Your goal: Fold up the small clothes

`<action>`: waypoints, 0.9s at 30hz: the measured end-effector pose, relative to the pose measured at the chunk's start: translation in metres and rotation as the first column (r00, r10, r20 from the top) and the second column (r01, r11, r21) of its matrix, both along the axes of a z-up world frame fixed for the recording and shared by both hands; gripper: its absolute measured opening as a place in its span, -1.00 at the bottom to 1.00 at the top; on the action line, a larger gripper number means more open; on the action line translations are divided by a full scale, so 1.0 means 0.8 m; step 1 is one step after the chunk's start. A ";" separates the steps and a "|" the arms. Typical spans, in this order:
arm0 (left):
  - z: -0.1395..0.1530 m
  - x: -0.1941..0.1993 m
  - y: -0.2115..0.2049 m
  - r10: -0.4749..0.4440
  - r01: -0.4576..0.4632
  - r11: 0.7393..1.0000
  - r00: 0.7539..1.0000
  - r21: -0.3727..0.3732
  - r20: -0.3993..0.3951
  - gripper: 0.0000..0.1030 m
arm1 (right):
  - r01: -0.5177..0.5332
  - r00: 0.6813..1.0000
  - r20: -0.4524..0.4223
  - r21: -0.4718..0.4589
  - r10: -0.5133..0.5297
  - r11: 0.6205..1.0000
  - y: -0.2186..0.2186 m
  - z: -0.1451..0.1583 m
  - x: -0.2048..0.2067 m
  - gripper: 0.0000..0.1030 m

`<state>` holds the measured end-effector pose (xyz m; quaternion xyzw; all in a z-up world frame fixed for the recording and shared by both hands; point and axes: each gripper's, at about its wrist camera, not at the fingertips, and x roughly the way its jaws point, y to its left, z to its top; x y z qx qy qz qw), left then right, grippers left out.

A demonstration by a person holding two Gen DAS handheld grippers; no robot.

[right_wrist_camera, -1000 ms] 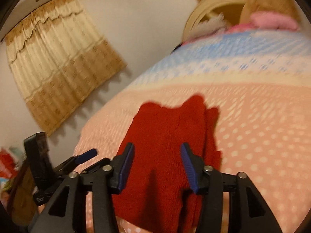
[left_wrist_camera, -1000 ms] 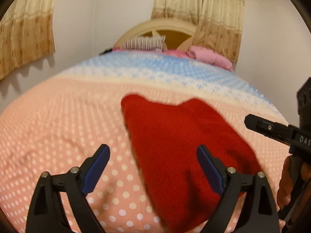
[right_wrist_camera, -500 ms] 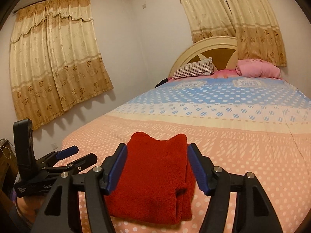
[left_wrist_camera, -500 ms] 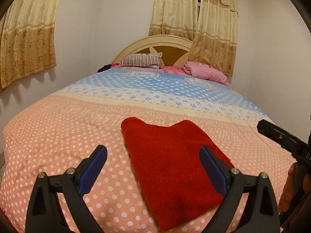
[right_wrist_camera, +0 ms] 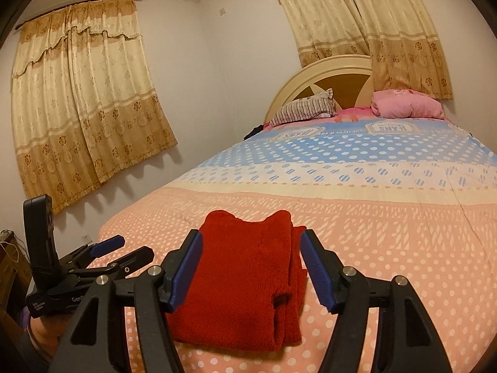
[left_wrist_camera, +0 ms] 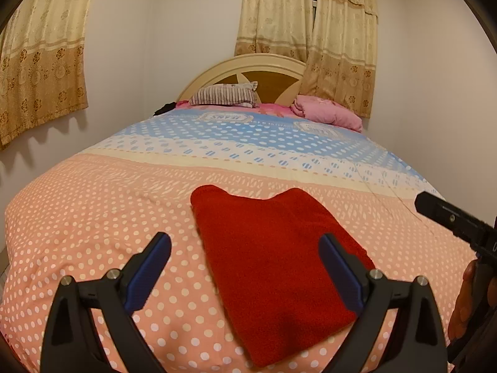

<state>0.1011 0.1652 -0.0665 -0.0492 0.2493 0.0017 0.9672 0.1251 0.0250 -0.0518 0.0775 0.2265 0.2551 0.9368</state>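
Garment [left_wrist_camera: 273,258] folded on bed [left_wrist_camera: 102,217], near edge hidden; both hand-held grippers [left_wrist_camera: 245,267] [right_wrist_camera: 251,267] wide open, empty.

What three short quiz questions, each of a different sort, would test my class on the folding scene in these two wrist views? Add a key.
1. True or false: the left tool grips the red garment.
2. Multiple choice: the red garment lies on A) the blue band, B) the peach dotted part of the bedspread, C) the pink pillow.
3. Fill in: the striped pillow leans at the ____.

Key: 1 false, both tools are open, right tool included; 2 B; 3 headboard.
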 end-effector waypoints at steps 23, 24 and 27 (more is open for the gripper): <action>0.002 0.002 0.002 0.011 -0.011 1.000 1.000 0.006 -0.020 1.00 | -0.010 1.000 0.024 -0.001 0.010 1.000 0.005 0.006 -0.016 0.31; 0.003 0.001 0.002 0.009 -0.009 1.000 1.000 0.009 -0.019 1.00 | -0.009 1.000 0.029 -0.001 0.009 1.000 0.005 0.007 -0.017 0.31; 0.008 -0.001 0.002 0.021 -0.021 1.000 1.000 0.022 -0.006 1.00 | -0.009 0.999 0.042 -0.003 0.009 1.000 0.005 0.011 -0.021 0.32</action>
